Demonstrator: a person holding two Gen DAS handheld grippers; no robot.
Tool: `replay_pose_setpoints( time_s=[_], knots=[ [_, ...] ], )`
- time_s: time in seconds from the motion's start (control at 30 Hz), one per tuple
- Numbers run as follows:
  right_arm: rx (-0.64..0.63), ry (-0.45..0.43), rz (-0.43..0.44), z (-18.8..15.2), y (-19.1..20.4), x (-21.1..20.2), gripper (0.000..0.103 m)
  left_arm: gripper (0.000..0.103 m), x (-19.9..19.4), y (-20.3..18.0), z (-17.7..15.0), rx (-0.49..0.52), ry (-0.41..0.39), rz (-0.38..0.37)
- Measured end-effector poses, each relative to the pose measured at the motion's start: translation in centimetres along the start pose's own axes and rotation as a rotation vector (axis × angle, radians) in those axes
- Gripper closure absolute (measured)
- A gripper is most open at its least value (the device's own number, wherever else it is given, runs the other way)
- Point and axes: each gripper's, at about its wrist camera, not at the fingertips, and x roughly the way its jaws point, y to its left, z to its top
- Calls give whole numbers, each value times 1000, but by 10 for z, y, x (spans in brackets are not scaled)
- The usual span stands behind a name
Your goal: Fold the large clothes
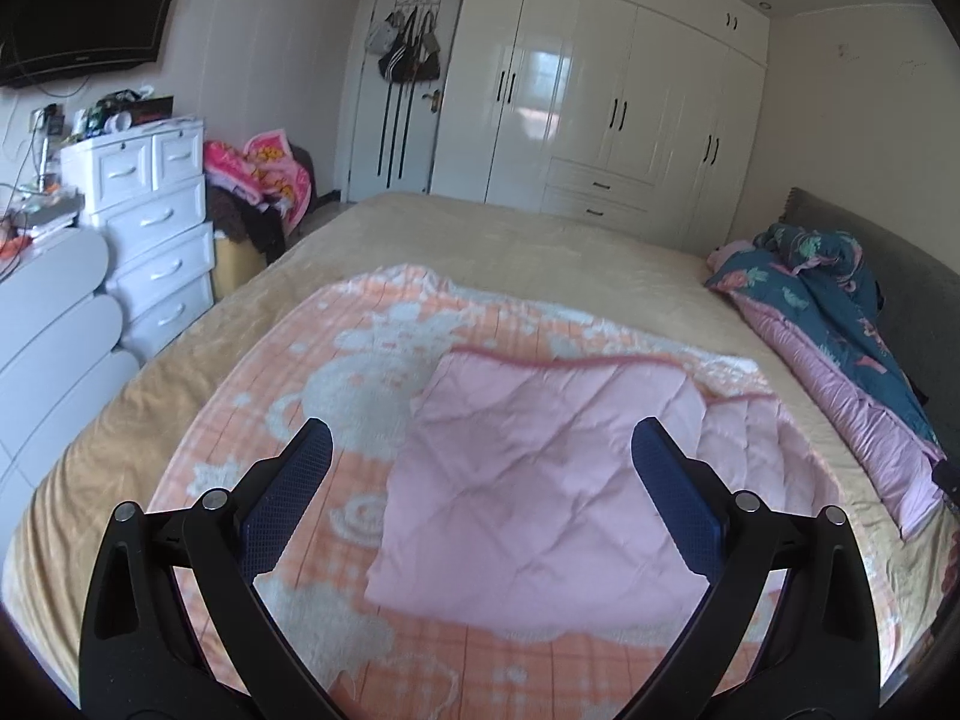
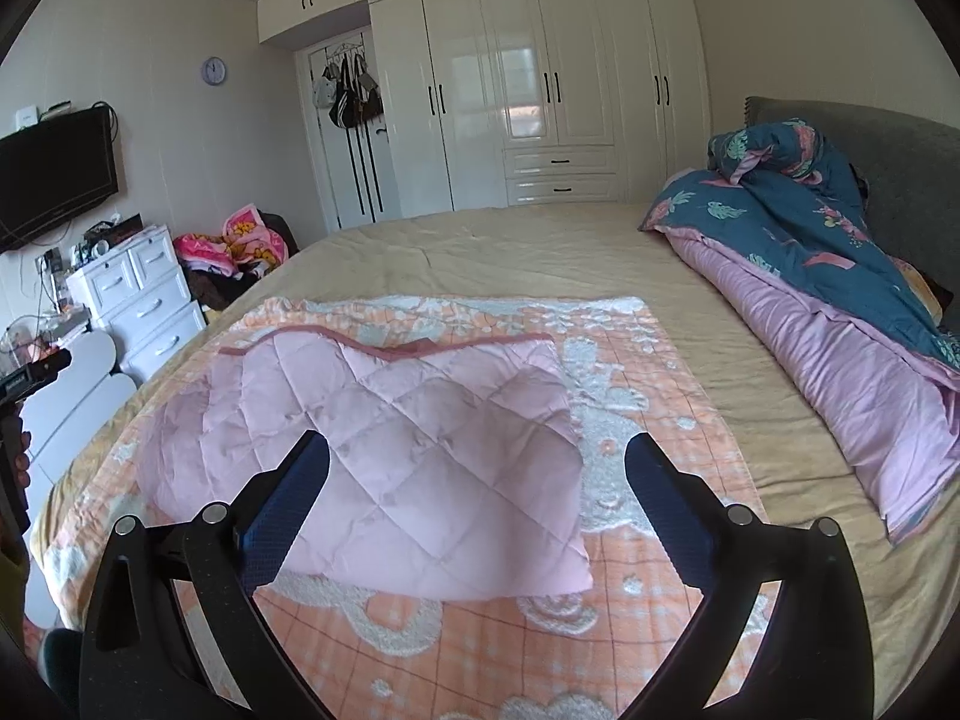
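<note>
Well, the bed [image 2: 540,252] is taking up most of the room, and everything else is sitting somewhere on it. Along its headboard side a blue duvet [image 2: 810,228] is lying bunched, pushed there, I would guess, to keep the middle free for folding. Nearer the bed's foot side an orange blanket [image 2: 630,372] is lying spread flat, apparently serving as the folding surface.

On that blanket, roughly at the bed's near middle, the pink quilt [image 2: 420,444] is resting already folded over itself into a thick rectangle, its darker trimmed edge [image 2: 384,351] facing the wardrobe end of the bed. One layer is sticking out past the upper one on the drawer-chest side, so the stack is not quite square.

Both tools are hanging above the bed's near edge, pointing down at the quilt. The left gripper [image 1: 483,462] is standing spread as wide as it goes, nothing between its blue pads. The right gripper [image 2: 477,474] is gaping just as wide and is likewise holding nothing. Neither is touching the quilt, which suggests to me the fold is being let lie while the next grab is being judged.
</note>
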Motion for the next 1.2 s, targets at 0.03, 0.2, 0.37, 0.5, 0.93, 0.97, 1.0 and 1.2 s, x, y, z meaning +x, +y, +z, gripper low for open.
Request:
replay_pose_setpoints(
  time_s=[0.03, 0.2, 0.37, 0.5, 0.93, 0.97, 1.0, 1.2],
  knots=[
    [4, 7, -2, -3, -1, 1, 5, 9, 0, 1, -4, 1, 9, 5],
    [10, 42, -19, -18, -4, 9, 5, 9, 8, 9, -29, 5, 66, 32],
    [8, 84, -34, -32, -6, 25, 5, 9, 18, 14, -45, 2, 112, 51],
    [-1, 124, -48, -41, -7, 44, 5, 9, 33, 18, -55, -6, 153, 58],
    [-4, 249, -75, -39, -20, 142, 5, 9, 118, 53, -58, -130, 289, 34],
    [4, 258, -76, -38, -23, 149, 5, 9, 124, 54, -58, -138, 295, 31],
    [18, 269, -86, -37, -28, 160, 5, 9, 133, 56, -58, -146, 307, 22],
    [52, 317, -77, -34, -45, 201, 5, 9, 165, 50, -64, -169, 343, -41]
  ],
)
